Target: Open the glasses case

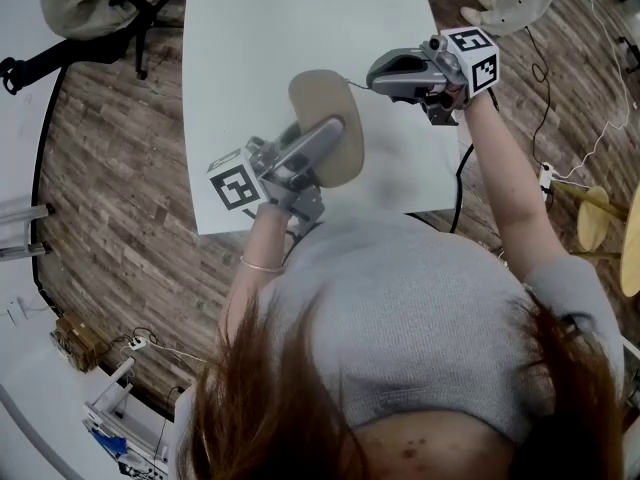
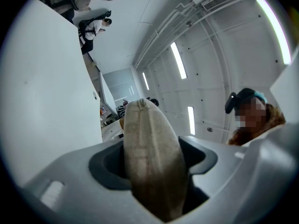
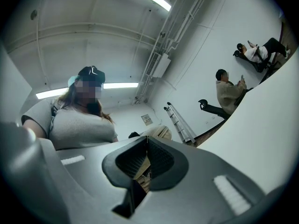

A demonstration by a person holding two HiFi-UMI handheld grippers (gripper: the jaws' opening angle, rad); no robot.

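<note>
The glasses case (image 1: 322,96), a beige oval of fabric-like material, is held up off the white desk (image 1: 300,18), hanging over the desk's near edge just in front of the person's chest. The left tongs (image 1: 330,133) hold it from the near left: in the left gripper view the case stands on edge between the two dark pads, filling the gap, with a seam running up its narrow side, so these tongs stand part-way apart, clamped on the case's body. The right tongs (image 1: 377,77) come in from the far right, and their tips sit just beside the case's far right edge. In the right gripper view the two ribbed pads meet with no gap between them, and the beige case shows just behind them. A thin dark strand (image 1: 358,84) runs from the case's rim to those tips; whether it is pinched there I cannot tell. Each gripper carries its cube with square markers at the back, the left cube (image 1: 236,186) over the desk's near left corner and the right cube (image 1: 478,56) by the desk's right edge. The person wears a grey top (image 1: 440,308) and a thin bracelet (image 1: 262,266) on the left wrist. Wood-plank floor (image 1: 110,168) surrounds the desk.
</note>
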